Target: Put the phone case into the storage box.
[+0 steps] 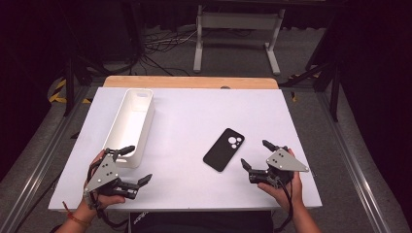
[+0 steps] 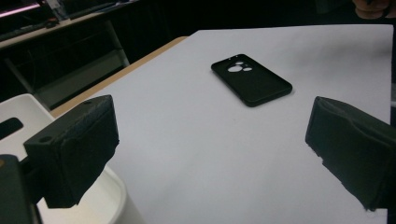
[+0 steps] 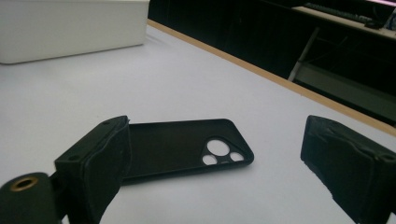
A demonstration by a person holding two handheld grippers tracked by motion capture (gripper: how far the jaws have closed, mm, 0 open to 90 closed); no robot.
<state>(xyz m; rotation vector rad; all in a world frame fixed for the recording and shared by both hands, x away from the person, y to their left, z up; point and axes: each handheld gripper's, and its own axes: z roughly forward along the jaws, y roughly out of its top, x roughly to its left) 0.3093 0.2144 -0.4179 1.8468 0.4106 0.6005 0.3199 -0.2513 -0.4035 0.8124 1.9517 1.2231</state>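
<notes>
A black phone case (image 1: 224,149) lies flat on the white table (image 1: 194,111), hollow side up, its camera cutouts toward the far end. In the right gripper view the phone case (image 3: 187,149) lies just ahead of the jaws, partly behind the left one. My right gripper (image 1: 256,156) hovers open at the case's right, nothing between its jaws. My left gripper (image 1: 136,165) is open at the front left, beside the near end of a white bin (image 1: 130,124). From there the phone case (image 2: 251,82) shows farther off across the table.
The long white bin (image 3: 70,28) stands along the table's left side, and I cannot see its floor. A wooden strip (image 1: 189,82) runs along the far edge. Past it are a white stand (image 1: 238,34) and cables on the floor.
</notes>
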